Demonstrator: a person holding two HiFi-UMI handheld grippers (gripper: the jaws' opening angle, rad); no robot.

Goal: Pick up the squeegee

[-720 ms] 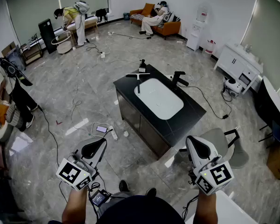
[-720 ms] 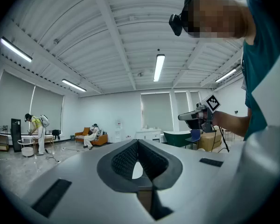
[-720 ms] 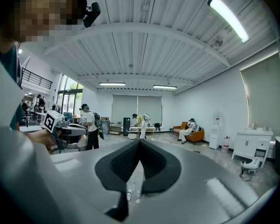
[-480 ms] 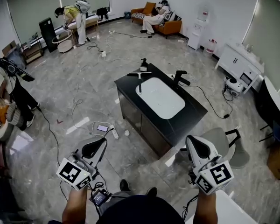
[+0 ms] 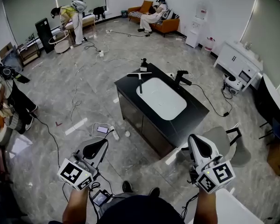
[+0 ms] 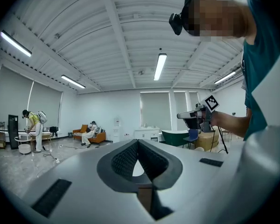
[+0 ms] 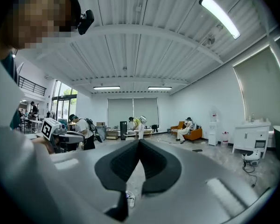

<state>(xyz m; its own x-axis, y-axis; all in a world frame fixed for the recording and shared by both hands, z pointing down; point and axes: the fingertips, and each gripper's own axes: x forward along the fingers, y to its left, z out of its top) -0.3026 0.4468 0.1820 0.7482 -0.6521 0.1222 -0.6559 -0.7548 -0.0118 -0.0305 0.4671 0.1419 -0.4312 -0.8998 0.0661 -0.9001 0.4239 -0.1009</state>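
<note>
The squeegee (image 5: 139,75) has a white T-shaped blade and a dark handle. It lies on the far left corner of the black counter (image 5: 129,86), beside the white sink (image 5: 161,98), in the head view. Both grippers hang low in front of me, well short of the counter. My left gripper (image 5: 97,146) (image 6: 138,141) is shut with nothing between its pads. To the right, my right gripper (image 5: 199,145) (image 7: 139,141) is also shut and empty. Neither gripper view shows the squeegee.
A black faucet (image 5: 180,78) and a small bottle (image 5: 143,65) stand at the counter's far edge. Cables and a power strip (image 5: 113,133) lie on the floor to the left. A grey chair (image 5: 224,141) stands at the right. Other people (image 5: 70,13) work at the back.
The head view has drifted slightly, so the counter sits a little to the right. Both grippers keep their places and stay shut.
</note>
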